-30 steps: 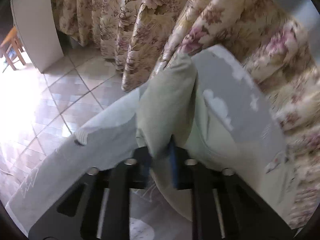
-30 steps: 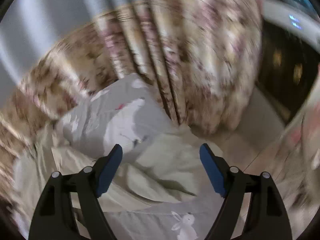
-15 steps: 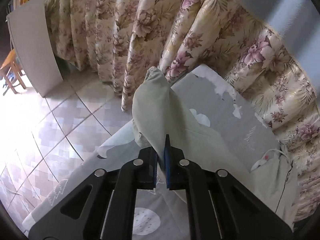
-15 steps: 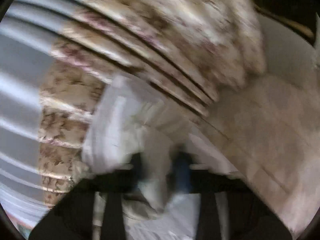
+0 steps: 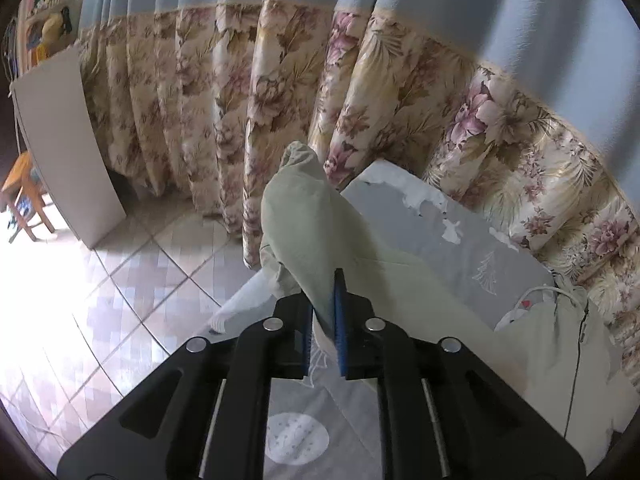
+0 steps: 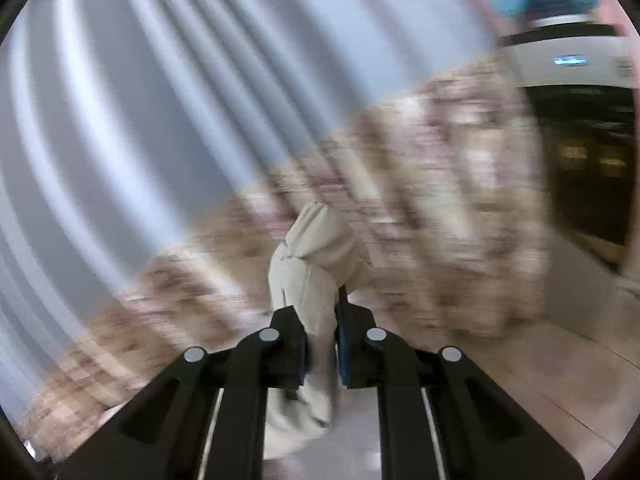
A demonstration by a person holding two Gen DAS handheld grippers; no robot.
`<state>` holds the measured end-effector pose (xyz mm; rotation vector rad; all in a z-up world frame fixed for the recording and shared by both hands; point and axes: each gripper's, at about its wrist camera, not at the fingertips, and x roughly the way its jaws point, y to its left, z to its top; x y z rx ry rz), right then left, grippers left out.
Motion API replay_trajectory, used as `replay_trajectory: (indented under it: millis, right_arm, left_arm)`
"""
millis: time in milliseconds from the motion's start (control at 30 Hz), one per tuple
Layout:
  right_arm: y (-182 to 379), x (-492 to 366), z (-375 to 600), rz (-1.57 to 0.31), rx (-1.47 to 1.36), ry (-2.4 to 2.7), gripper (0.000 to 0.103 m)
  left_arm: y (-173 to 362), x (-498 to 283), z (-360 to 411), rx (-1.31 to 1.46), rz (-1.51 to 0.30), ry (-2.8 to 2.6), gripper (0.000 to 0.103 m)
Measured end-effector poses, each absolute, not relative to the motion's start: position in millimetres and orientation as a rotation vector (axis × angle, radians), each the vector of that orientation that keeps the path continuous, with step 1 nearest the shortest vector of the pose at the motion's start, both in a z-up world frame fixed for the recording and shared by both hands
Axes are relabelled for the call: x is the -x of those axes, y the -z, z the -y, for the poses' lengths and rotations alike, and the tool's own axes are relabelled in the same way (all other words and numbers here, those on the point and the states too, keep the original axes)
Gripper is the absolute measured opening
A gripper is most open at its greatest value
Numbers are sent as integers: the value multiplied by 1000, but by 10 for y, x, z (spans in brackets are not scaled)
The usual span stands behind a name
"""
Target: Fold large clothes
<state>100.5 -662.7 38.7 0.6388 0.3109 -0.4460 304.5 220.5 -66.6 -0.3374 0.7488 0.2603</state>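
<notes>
A pale green garment (image 5: pixel 312 232) lies partly on a grey printed bed sheet (image 5: pixel 460 256), one fold pulled up into a peak. My left gripper (image 5: pixel 322 320) pinches that fold between its blue pads; its jaws are opening slightly, the cloth still between them. Further right the garment spreads flat, with a white drawstring (image 5: pixel 540 292) on it. In the blurred right wrist view, my right gripper (image 6: pixel 322 320) grips another bunched part of the garment (image 6: pixel 316 264), its jaws still closing on the cloth, which hangs below them.
A floral curtain (image 5: pixel 248 120) with a blue upper part hangs right behind the bed. To the left are a tiled floor (image 5: pixel 100 300), a leaning white board (image 5: pixel 60 140) and a wooden chair (image 5: pixel 24 192). A dark cabinet front (image 6: pixel 588 168) stands at the right.
My right gripper went from wide open above the cloth to shut on a bunch of it, and lifted it. The left gripper rose with its fold held, showing more curtain.
</notes>
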Motion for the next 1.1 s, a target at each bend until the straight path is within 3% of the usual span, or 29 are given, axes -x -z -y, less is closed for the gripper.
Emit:
replay_trajectory:
  millis: [200, 400, 533, 667, 800, 967, 1067, 1100]
  right_arm:
    - [-498, -1183, 6598, -348, -528, 575, 11]
    - [-224, -1404, 6840, -471, -535, 701, 11]
    - [-41, -1539, 6936, -516, -560, 688, 11]
    - [1, -1580, 6876, -522, -550, 662, 11]
    - [-64, -1592, 6814, -510, -542, 628, 11]
    - [-44, -1616, 6781, -535, -531, 604, 11]
    - [107, -1558, 6889, -592, -556, 628, 11]
    - [145, -1541, 6912, -605, -562, 634, 11]
  left_arm:
    - [685, -3002, -2189, 333, -725, -261, 7]
    - [353, -3003, -1935, 341, -660, -133, 3]
    - [-72, -3126, -1165, 265, -613, 43, 3]
    - [-151, -3362, -148, 198, -666, 255, 3]
    - [180, -3598, 1001, 147, -790, 416, 3]
    - [1037, -3670, 2495, 11, -1021, 561, 4]
    - [1481, -3544, 2929, -134, -1122, 533, 11]
    - [1526, -3431, 3001, -205, -1095, 517, 22]
